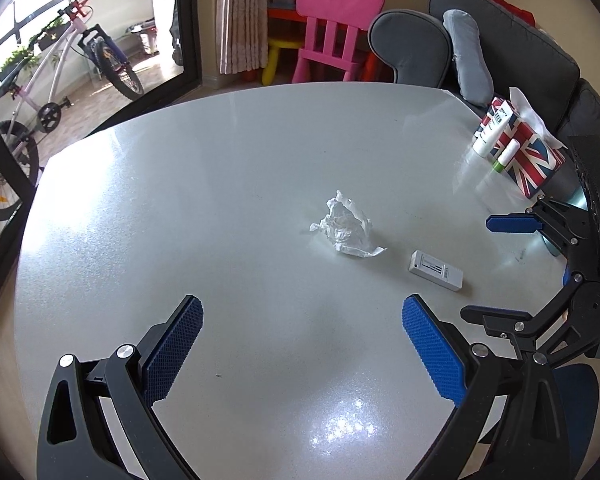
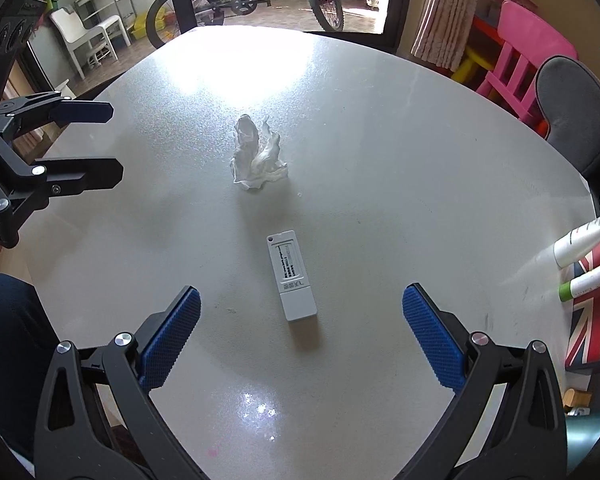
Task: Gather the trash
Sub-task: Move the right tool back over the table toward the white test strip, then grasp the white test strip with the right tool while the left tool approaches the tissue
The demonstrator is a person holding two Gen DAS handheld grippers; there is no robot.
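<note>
Both claws hang above the pale grey surface (image 2: 380, 140) with nothing between their blue pads. The left claw (image 1: 302, 344) stands wide, and the right claw (image 2: 300, 332) stands wide too.

The trash here is most likely the crumpled white tissue (image 2: 258, 156), which lies near the middle of the surface. Just beside it, nearer to the right claw, lies a small flat white box (image 2: 291, 276) with printed text. I cannot tell if this one is trash.

To do the pick well, I think the nearer claw should come down over the tissue with one pad on each side and close low, near the surface, because the paper is soft and a high grip may catch only a loose corner. The Union Jack tissue box (image 1: 528, 156) with two tubes against it stands well apart, at the edge.
</note>
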